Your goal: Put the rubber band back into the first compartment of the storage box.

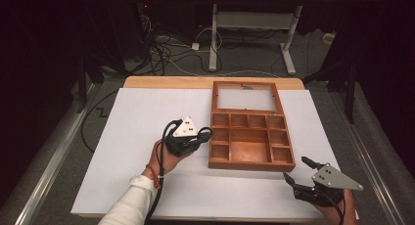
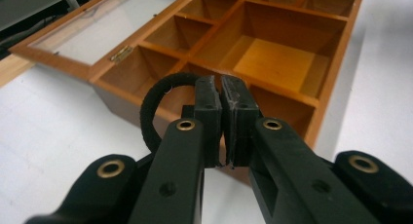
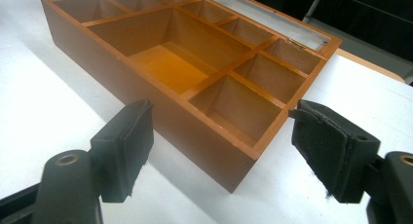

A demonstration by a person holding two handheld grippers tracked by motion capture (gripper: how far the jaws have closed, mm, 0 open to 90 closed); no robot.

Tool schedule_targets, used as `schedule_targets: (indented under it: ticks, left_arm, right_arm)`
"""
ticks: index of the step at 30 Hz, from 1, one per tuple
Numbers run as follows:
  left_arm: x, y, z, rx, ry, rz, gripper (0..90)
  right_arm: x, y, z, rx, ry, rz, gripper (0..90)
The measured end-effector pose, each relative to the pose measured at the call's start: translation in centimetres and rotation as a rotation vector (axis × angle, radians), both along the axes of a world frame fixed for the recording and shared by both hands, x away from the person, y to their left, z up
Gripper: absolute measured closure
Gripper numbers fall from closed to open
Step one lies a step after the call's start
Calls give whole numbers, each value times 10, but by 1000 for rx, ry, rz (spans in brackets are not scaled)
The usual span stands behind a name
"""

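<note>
Plainly, the left gripper is clamped on a black band, which loops out to the jaws' nine o'clock and hangs over the box's left edge. Pinched only at one spot, the band (soft and springy, I judge) could snag the rim or land outside a compartment on release. At the box's five o'clock the right gripper holds nothing, jaws wide apart; it could bump the box's near corner.
</note>
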State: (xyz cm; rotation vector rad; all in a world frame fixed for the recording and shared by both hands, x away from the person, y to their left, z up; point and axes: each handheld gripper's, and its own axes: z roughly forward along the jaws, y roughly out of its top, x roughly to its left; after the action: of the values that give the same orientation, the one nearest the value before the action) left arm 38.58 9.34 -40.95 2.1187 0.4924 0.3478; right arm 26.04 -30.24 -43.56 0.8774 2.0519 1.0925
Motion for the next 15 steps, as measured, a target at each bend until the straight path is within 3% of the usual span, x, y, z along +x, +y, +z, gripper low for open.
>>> schedule_targets:
  ticks: [6,15]
  left_arm:
    - [16,-16,2,19,0,4,842]
    - [41,-31,1,12,34,20,842]
  right_arm:
    - [0,-2,0,1,-1,-3,237]
    - [-1,-2,0,1,-6,-2,240]
